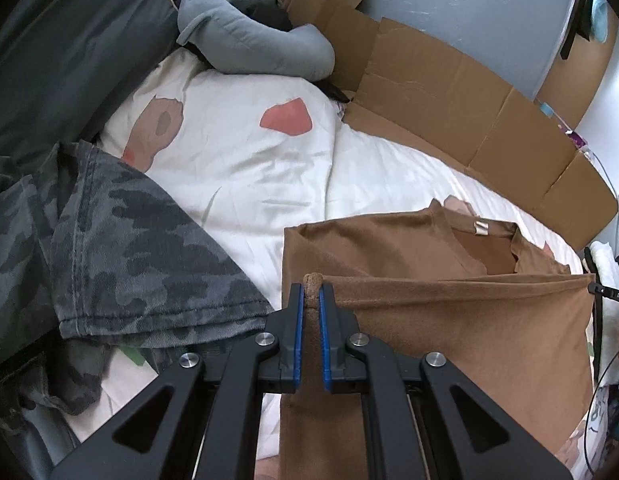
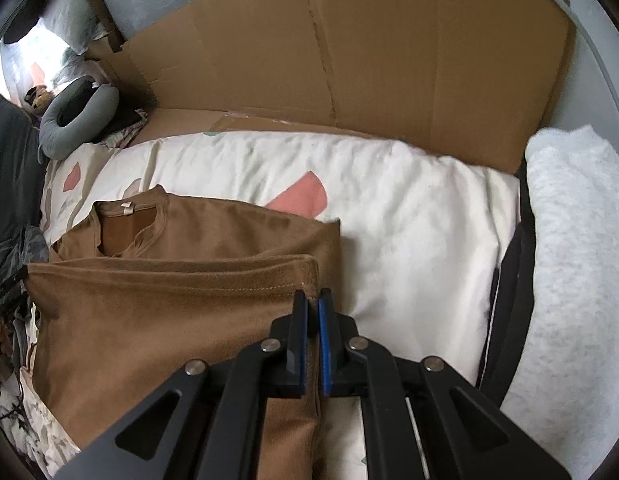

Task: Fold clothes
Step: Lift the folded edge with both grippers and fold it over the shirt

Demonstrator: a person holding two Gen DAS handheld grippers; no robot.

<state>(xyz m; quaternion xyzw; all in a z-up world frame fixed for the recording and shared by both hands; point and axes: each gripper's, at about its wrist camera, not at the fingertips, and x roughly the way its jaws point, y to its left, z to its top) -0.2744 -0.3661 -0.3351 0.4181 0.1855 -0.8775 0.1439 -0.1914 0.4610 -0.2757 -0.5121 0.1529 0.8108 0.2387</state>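
A brown T-shirt [image 1: 461,320] lies on the white bed cover [image 1: 245,168], neckline away from me. Its hem is lifted and stretched taut over the shirt's body, below the collar. My left gripper [image 1: 312,292] is shut on the hem's left corner; brown cloth bunches up between the blue pads. In the right wrist view the same brown T-shirt [image 2: 157,320] spreads to the left, and my right gripper [image 2: 312,300] is shut on the hem's right corner. The white bed cover [image 2: 409,232] shows beyond it.
Grey camouflage trousers [image 1: 121,248] lie heaped to the left of the shirt. A grey curved pillow [image 1: 245,40] sits at the head of the bed. Flattened cardboard [image 2: 349,52] lines the far side. A white fleecy blanket [image 2: 577,272] is on the right.
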